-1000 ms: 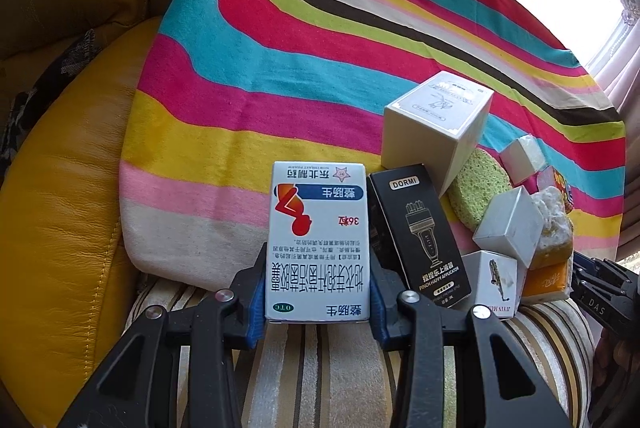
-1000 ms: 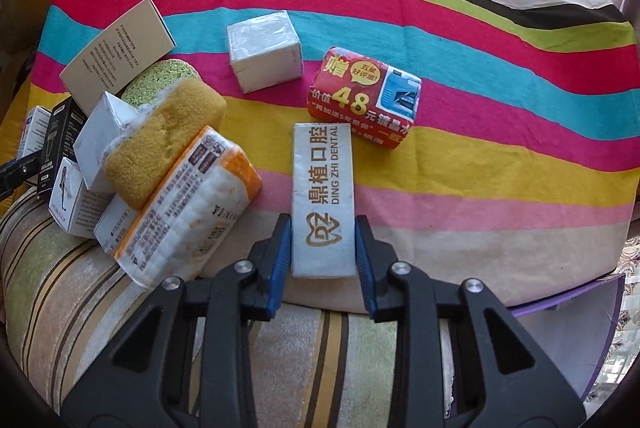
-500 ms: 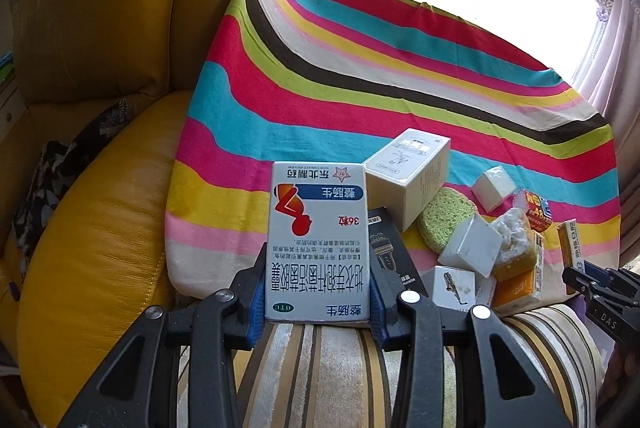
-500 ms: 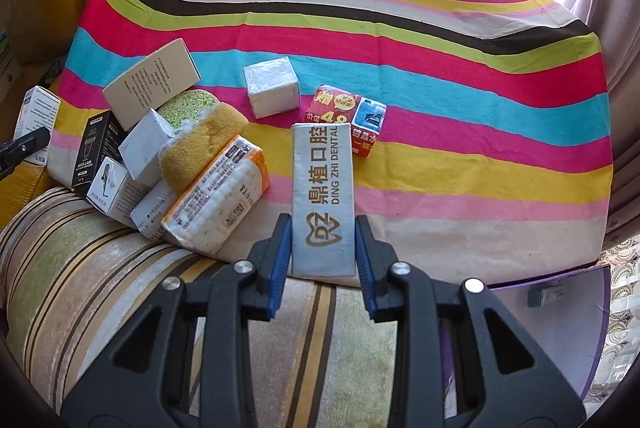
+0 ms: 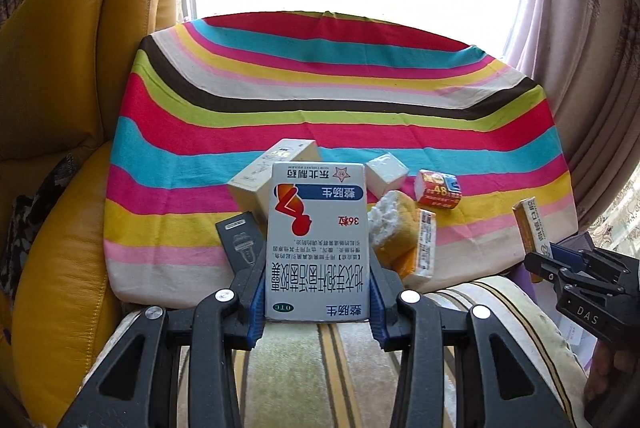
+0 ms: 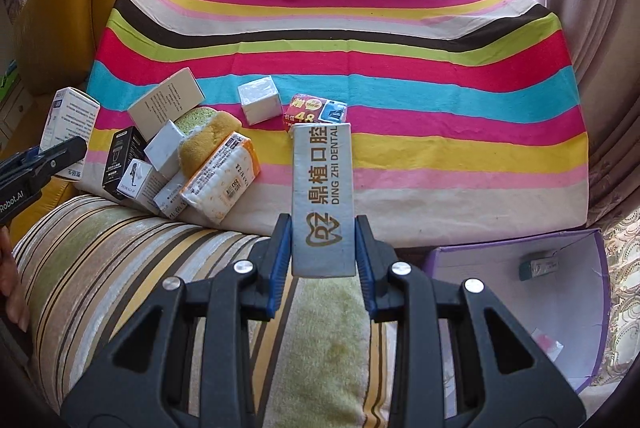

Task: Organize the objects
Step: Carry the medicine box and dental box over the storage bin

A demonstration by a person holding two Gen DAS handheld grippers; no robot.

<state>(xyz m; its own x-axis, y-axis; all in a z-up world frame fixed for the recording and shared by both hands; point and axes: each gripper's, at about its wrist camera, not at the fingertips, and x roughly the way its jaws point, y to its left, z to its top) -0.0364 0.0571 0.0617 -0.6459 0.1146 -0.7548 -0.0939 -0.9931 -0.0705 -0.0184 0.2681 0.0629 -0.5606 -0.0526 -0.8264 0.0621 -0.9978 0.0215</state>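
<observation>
My left gripper [image 5: 316,292] is shut on a white medicine box [image 5: 317,240] with blue and red print, held up above the sofa's striped edge. My right gripper [image 6: 323,248] is shut on a long grey dental box [image 6: 322,195], also lifted clear. Each gripper shows at the edge of the other's view: the right gripper [image 5: 540,260] with the dental box [image 5: 530,228], the left gripper [image 6: 48,157] with the medicine box [image 6: 70,123]. A heap of small boxes, sponges [image 6: 208,139] and an orange-white packet [image 6: 222,179] lies on the striped cloth [image 6: 440,115].
A white cube box [image 6: 259,99] and a red packet [image 6: 316,109] lie apart from the heap. A purple open box [image 6: 552,300] with a small item inside stands low right. A yellow leather cushion [image 5: 56,228] flanks the cloth on the left. Curtains [image 5: 580,47] hang at the right.
Both grippers have risen and drawn back from the cloth with their boxes, so the heap looks smaller and farther. The window, curtains and purple box have come into view.
</observation>
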